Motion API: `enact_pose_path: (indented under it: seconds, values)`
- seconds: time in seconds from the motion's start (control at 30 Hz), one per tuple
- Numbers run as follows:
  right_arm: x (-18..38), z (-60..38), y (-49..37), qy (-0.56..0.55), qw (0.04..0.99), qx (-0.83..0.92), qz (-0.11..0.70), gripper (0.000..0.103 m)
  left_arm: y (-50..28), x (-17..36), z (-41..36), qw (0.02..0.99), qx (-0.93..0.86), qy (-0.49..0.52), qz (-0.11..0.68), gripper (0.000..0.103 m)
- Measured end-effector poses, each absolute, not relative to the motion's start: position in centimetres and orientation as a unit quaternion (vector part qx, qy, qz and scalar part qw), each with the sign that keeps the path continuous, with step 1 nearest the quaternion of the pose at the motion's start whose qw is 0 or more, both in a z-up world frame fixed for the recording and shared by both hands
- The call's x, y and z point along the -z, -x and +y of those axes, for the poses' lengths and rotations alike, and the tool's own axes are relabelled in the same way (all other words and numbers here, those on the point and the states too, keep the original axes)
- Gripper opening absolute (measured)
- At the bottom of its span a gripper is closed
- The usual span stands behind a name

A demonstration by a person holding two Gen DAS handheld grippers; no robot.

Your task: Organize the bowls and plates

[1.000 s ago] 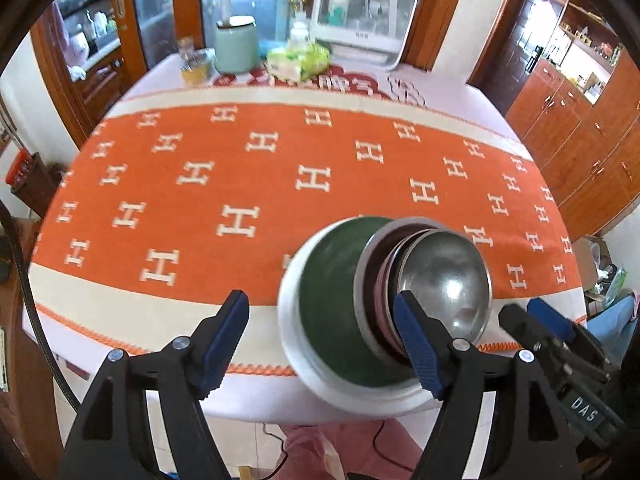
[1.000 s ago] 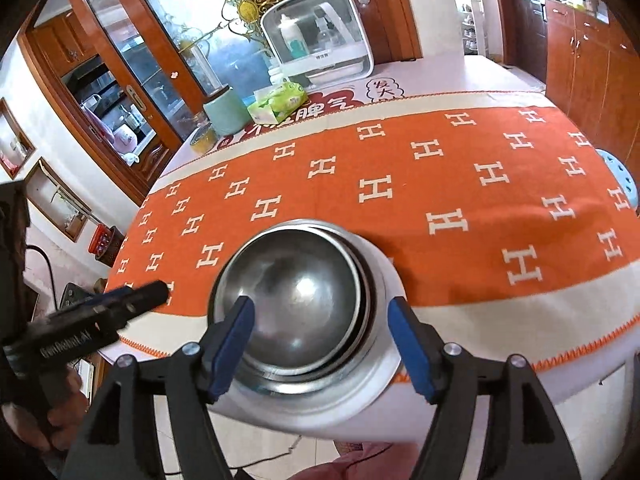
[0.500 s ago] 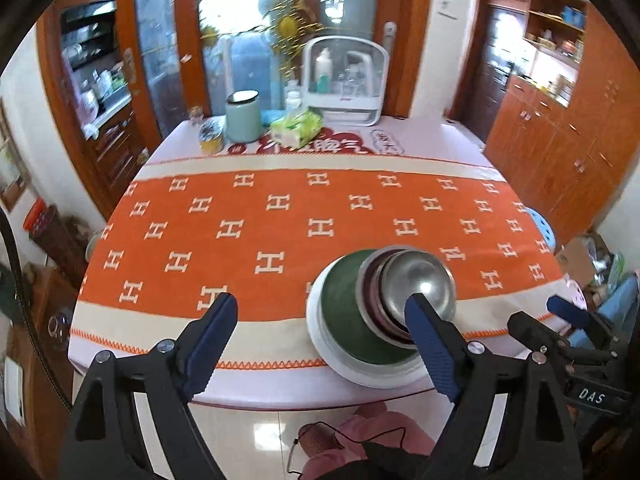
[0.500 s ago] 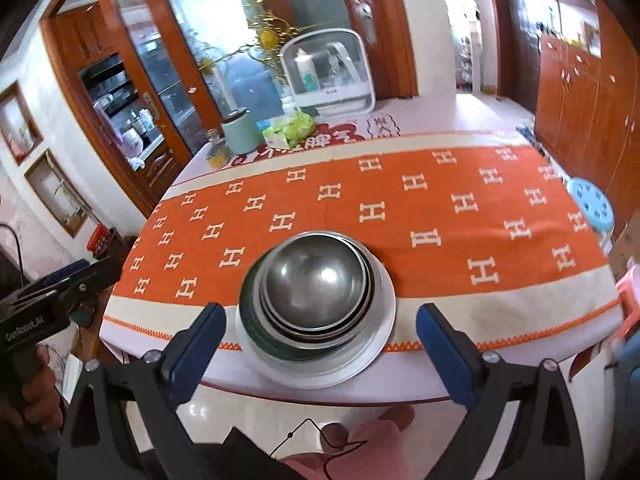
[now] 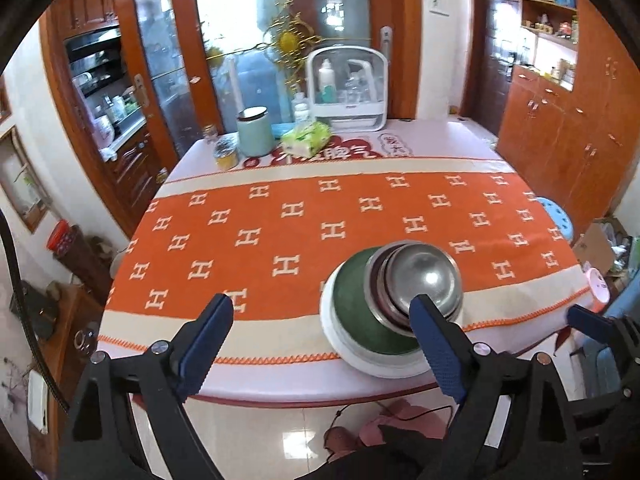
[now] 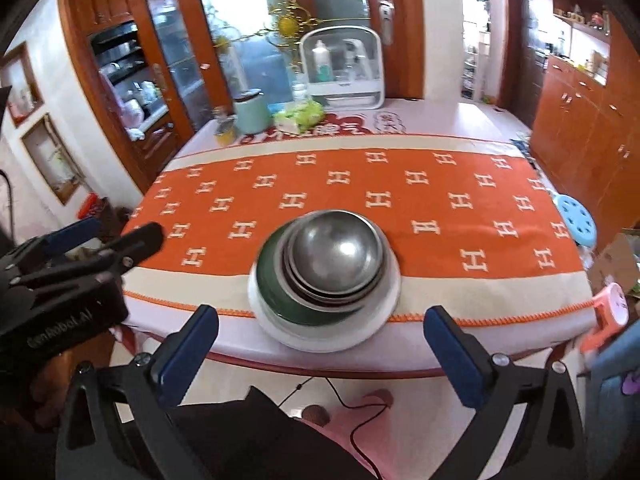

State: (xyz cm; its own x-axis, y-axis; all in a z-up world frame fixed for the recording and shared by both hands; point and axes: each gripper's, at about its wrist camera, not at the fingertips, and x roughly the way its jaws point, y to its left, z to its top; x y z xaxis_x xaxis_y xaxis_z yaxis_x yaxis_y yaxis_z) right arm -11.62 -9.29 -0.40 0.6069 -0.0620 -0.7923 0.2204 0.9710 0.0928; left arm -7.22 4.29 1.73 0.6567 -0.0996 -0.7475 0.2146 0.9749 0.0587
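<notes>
Left tool (image 5: 320, 348): jaws spread wide, just been opening, nothing between the pads; one blue pad overlaps the stack in the picture only, with no sign of contact. Drawn back and up compared with a second ago, when the stack filled the lower frame close between the jaws. Right tool (image 6: 320, 356): jaws at full spread, likewise just been opening, empty; also pulled back, the stack now smaller and farther off than a second earlier, when the pads flanked it closely. Stack of dishes (image 6: 324, 280): steel bowl (image 6: 336, 256) uppermost, nested in further steel bowls, then a green bowl (image 5: 352, 312), all seated on a white plate (image 6: 276, 328); placed near the front edge of the tabletop (image 6: 460, 356), partly on the cream border of the orange cloth (image 5: 360, 208); upright, apparently settled and unshifted. Judged reading: stack released and left standing, nesting step complete, both tools clear. No other loose plates or bowls visible on the cloth; task likely at or near its end. Far end: mint canister (image 5: 254, 130), green packet (image 5: 306, 138), white case (image 5: 348, 84), untouched.
</notes>
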Motion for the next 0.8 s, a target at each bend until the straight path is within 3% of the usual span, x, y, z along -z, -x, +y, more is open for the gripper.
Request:
enact_pose_path:
  seconds: [0.8]
  values:
    - [0.4, -10.0, 11.2, -0.102, 0.897, 0.103, 0.419, 0.103, 6.7, 0.6, 4.3, 0.898, 0.068, -0.066, 0.429, 0.092]
